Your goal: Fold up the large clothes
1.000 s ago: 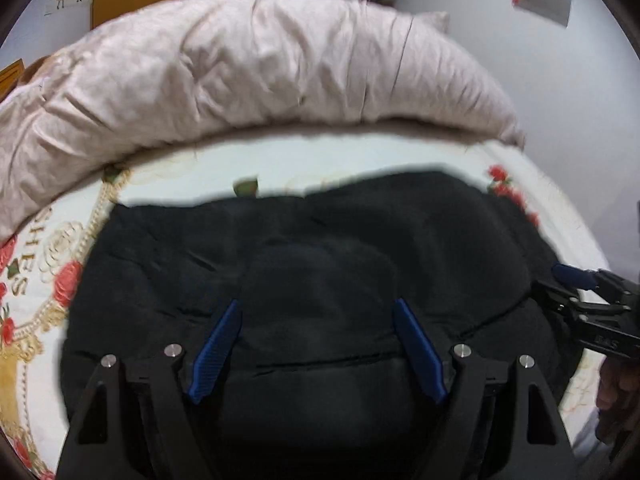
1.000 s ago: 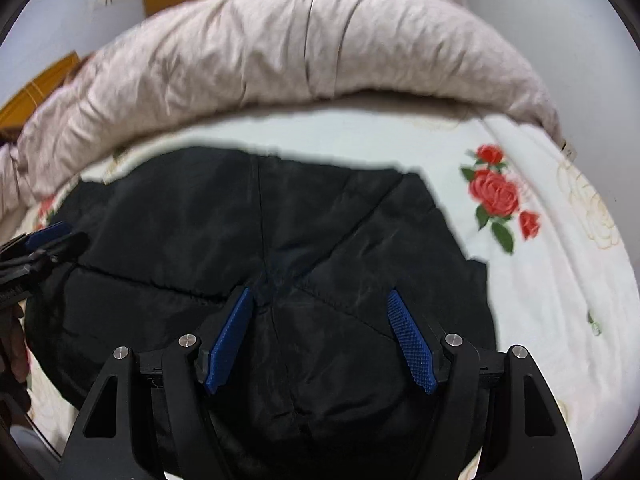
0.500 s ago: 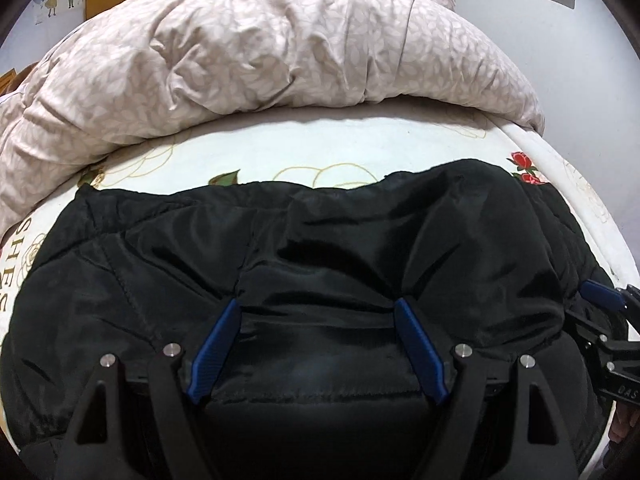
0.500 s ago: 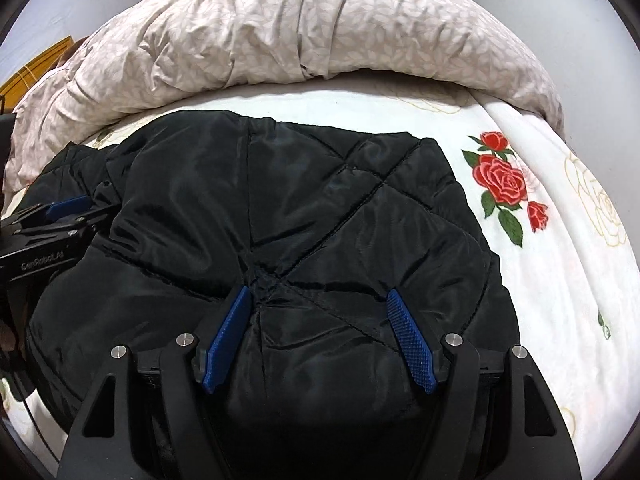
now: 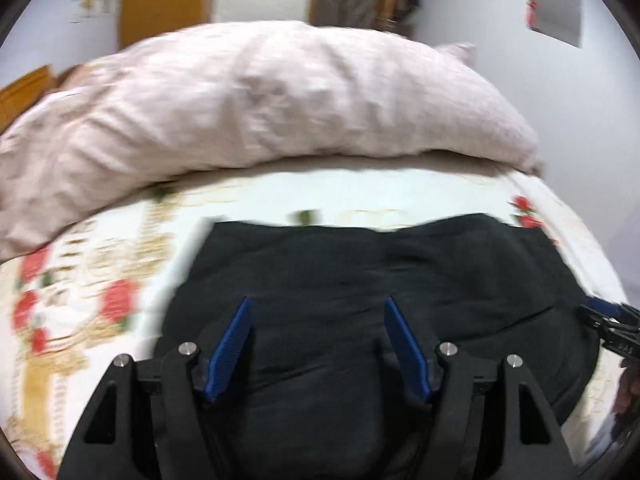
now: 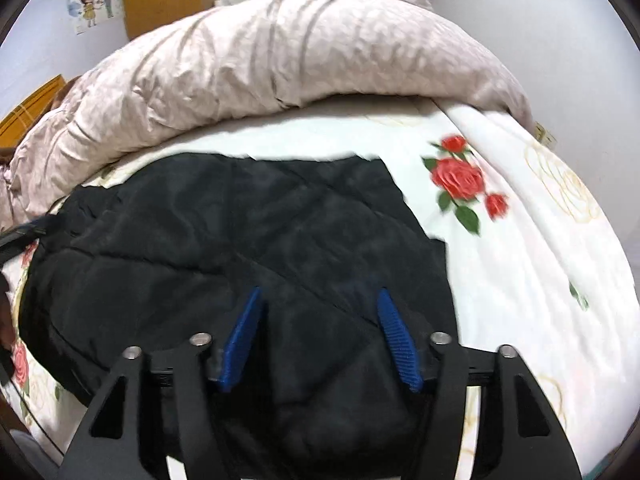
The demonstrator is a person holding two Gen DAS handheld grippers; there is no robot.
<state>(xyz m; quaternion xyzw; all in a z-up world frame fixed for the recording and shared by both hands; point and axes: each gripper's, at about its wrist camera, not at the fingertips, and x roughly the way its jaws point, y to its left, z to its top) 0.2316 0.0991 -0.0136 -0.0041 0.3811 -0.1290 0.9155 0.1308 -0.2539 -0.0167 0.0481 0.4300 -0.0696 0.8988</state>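
Two claws spread wide, gripping nothing | left claw (image 5: 316, 344) and right claw (image 6: 318, 338) over black jacket (image 6: 240, 240) | bed (image 6: 520, 280) supports it flat for folding

Bare bedsheet (image 6: 520, 280) lies free right of the jacket (image 6: 240, 240); heaped duvet (image 6: 280, 60) blocks beyond.

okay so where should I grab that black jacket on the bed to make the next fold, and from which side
Probably take the black jacket by its far hem, the straight edge nearest the duvet. It lies flat on the bedsheet, so a finger can slide under. Each open gripper, left gripper and right gripper, should reach over the bulk and pinch near one corner, then draw back.
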